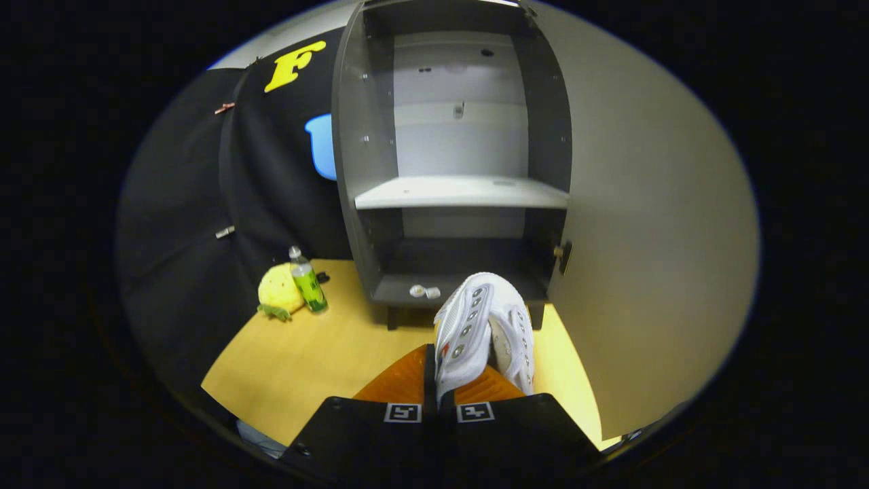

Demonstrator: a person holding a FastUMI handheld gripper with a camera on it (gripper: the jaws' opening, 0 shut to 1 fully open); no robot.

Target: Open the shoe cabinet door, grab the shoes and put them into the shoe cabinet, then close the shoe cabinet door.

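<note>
On the left I see a soft yellow toy [278, 291] sitting on the wooden floor [319, 360], right by the black cloth wall. A small green bottle [307, 282] stands up just beside the toy, touching it or nearly so.

Next comes the shoe cabinet [461, 163]. It is grey and it is open. I can look right inside. There is a white shelf [461, 193] across the middle with nothing on it. Below that is the dark bottom part. Two tiny white bits [424, 292] lie on the front edge of the bottom board. I can't tell what they are.

My gripper [448, 394] is down low, in front of the cabinet. Its orange fingers [397, 380] are squeezed nearly together, and they are pinching a white shoe [483, 326]. The shoe sticks up and forward from between the fingers, tipped a bit to the right. Its top end sits in front of the cabinet's bottom part, still outside it.

On the right is the cabinet door [652, 224]. It is big and pale and swung wide open. A small hinge [563, 255] joins it to the cabinet's right wall
</note>
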